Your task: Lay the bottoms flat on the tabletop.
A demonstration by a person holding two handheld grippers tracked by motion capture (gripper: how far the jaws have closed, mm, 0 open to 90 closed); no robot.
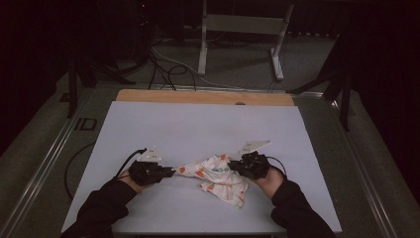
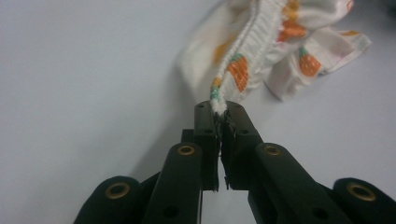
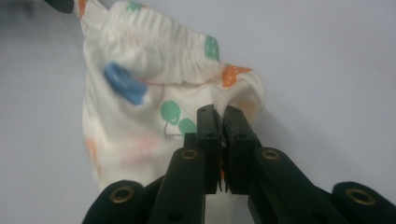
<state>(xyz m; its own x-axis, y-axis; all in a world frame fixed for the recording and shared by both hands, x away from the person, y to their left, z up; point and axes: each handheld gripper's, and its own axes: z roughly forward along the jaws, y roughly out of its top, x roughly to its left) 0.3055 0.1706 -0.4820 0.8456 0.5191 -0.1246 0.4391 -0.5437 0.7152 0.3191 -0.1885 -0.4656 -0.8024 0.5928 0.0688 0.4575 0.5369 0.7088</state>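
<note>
The counter (image 1: 163,124) is a broad pale sheet, and the work sits toward its near edge, at about 6 o'clock from its centre. There a small printed garment (image 1: 218,176), cream cloth with orange, green and blue motifs, is stretched between the two tools: its gathered elastic band runs from 9 o'clock to 3 o'clock, and the loose body hangs down toward 5 o'clock, crumpled on the counter.

It is clearly light and entirely limp; it will sag, bunch and fold wherever it is unsupported. The cloth is thin and could slide out of a shallow pinch, so the ribbed elastic band (image 2: 254,42) is the best place to hold: it is thicker, gives the pads something to bite, and pulls the opening straight when tensioned from both ends. It stretches, so I judge that a hard pull would only lengthen it rather than flatten the fabric.

The left hand-held gripper (image 1: 168,172) has its jaws closed tight on the very end of that band, seen as a twisted white cord at the tips (image 2: 219,106). The right hand-held gripper (image 1: 236,166), at 3 o'clock of the garment, is likewise clamped shut, pinching a fold of cloth just below the band (image 3: 222,114).
</note>
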